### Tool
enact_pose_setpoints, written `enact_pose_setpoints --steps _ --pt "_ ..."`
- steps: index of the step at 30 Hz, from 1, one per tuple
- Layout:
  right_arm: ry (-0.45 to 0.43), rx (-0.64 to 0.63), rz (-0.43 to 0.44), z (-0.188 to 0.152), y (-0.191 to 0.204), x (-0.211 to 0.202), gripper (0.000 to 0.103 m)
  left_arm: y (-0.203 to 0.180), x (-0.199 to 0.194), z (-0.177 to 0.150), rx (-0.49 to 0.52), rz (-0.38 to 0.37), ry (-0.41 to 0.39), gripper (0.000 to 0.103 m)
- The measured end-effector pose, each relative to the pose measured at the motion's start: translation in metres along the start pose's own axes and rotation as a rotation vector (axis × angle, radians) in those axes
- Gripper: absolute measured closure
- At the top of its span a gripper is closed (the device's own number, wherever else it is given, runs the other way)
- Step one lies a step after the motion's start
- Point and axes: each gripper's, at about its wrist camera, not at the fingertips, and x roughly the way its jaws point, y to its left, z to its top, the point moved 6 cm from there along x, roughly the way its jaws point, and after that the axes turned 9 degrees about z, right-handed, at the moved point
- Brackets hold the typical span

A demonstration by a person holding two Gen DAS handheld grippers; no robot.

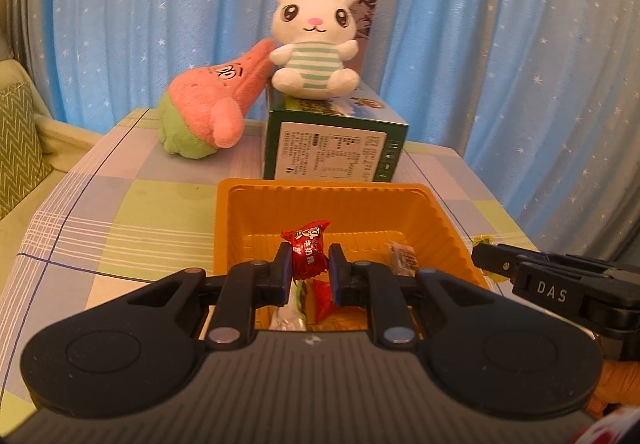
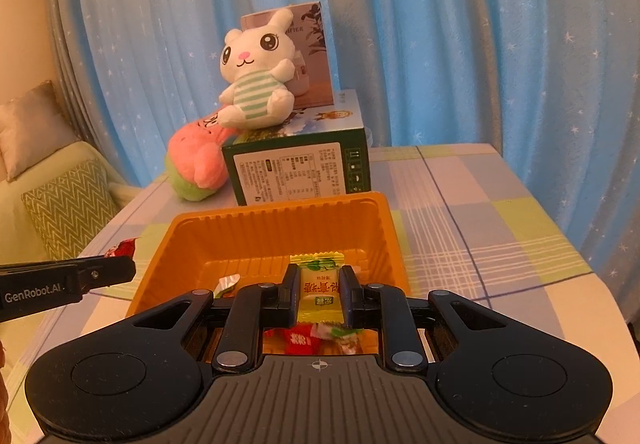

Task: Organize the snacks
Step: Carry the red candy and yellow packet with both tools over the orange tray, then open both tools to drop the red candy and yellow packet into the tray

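Note:
An orange plastic tray (image 1: 448, 220) (image 2: 256, 228) stands on the checked tablecloth, with several wrapped candies lying on its floor. My left gripper (image 1: 310, 258) hangs over the tray's near side, shut on a red wrapped candy (image 1: 308, 248). The right gripper (image 2: 320, 286) is also over the tray's near side, shut on a yellow wrapped candy (image 2: 320, 284). In the left wrist view the right gripper's black fingers (image 1: 496, 262) reach in from the right, with a bit of yellow wrapper at their tip. In the right wrist view the left gripper's fingers (image 2: 100, 272) come in from the left with the red wrapper showing.
Behind the tray stands a green carton (image 1: 332, 144) (image 2: 300, 172) with a white plush rabbit (image 1: 312, 44) (image 2: 256, 76) and a taller box (image 2: 312, 52) on top. A pink and green plush toy (image 1: 208, 108) (image 2: 196, 164) leans beside it. Blue curtains hang behind, a sofa at left.

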Motion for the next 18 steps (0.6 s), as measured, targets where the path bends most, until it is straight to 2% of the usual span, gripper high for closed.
enact_pose_setpoints --steps 18 --pt "0.019 0.026 0.02 0.011 -0.001 0.04 0.082 0.004 0.041 0.002 -0.014 0.016 0.052 0.086"
